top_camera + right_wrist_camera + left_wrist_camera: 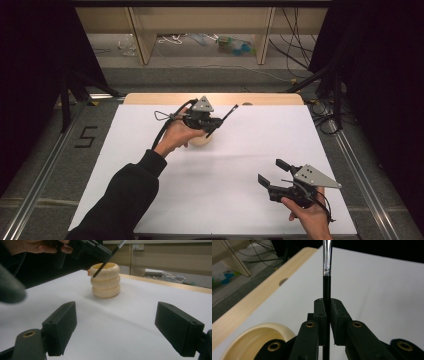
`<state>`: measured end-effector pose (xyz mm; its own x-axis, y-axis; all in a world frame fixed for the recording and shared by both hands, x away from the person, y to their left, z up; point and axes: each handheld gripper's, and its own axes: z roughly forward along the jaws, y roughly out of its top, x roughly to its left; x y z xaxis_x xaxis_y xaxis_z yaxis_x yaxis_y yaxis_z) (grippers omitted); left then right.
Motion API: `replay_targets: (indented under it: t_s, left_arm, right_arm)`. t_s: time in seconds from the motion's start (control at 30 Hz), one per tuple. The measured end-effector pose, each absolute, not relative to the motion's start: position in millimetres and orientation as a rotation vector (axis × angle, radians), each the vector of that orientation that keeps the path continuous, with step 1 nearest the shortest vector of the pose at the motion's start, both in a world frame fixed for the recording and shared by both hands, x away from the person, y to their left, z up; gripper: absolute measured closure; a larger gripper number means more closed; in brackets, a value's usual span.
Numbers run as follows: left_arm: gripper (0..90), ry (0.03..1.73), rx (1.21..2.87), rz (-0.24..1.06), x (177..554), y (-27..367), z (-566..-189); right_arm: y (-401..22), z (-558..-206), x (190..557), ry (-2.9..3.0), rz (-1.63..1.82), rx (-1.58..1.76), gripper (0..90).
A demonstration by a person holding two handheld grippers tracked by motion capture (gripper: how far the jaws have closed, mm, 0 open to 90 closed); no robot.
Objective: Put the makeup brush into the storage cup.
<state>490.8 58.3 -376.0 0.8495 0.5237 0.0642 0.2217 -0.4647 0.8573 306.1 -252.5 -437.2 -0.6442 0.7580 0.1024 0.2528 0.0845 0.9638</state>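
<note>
Brush (326, 270) clamped in raised left gripper (218, 121) above holder (105, 280).

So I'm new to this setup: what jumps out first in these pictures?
The left claw, raised over the far middle of the white table, is shut on a thin black brush. Beneath it stands a cream ribbed cup. The right claw rests open at the near right.

A slim brush (327, 257) with a black handle and a shiny metal ferrule is clamped by its handle between the closed jaws of the left hand-held gripper (326, 308), tilted, above the surface. Just beneath it stands a cream, ribbed holder (105, 280), upright with its mouth open.
</note>
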Motion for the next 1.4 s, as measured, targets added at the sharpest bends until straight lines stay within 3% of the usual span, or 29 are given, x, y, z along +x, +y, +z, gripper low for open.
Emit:
replay_targets:
  t_s: [0.8,1.4]
  left_arm:
    - [83.7,0.708,1.685,0.511,493,114,-379]
    - [83.7,0.754,1.596,0.532,505,119,-395]
  right_arm:
    - [-253,-437,306,1.94,1.587,1.0,18.9]
    - [-253,-436,305,1.96,1.573,0.994,18.9]
